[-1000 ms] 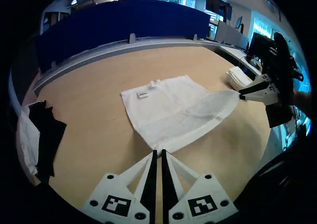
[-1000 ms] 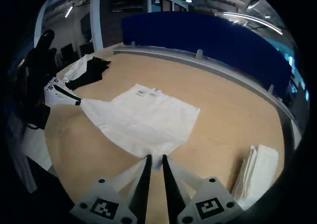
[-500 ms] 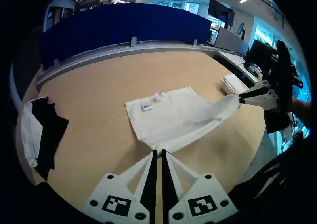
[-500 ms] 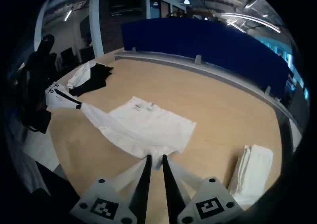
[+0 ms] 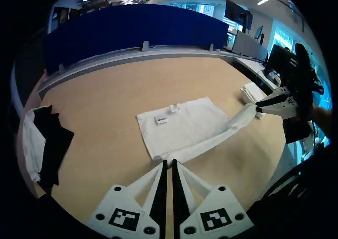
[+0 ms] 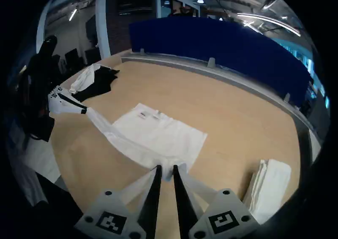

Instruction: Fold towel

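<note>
A white towel (image 5: 186, 123) with two small tags lies on the wooden table (image 5: 105, 95); its near edge is lifted off the surface. My left gripper (image 5: 169, 163) is shut on one near corner. Farther off in the left gripper view, my right gripper (image 5: 257, 108) pinches the other corner. In the right gripper view the same towel (image 6: 164, 133) spreads ahead, with my right gripper (image 6: 165, 169) shut on its corner. The left gripper (image 6: 85, 110) holds the far corner at left, the edge stretched taut between the two.
A stack of folded white towels (image 6: 270, 188) sits at the table's right, seen too as the folded towels (image 5: 253, 91). A heap of black and white cloth (image 5: 40, 144) lies at the left edge. A blue partition (image 5: 135, 25) runs along the back. Monitors (image 5: 279, 49) stand far right.
Both grippers have pulled the lifted towel edge back toward the near side. The raised flap has narrowed into a taut band, and the flat part has slid with it.
</note>
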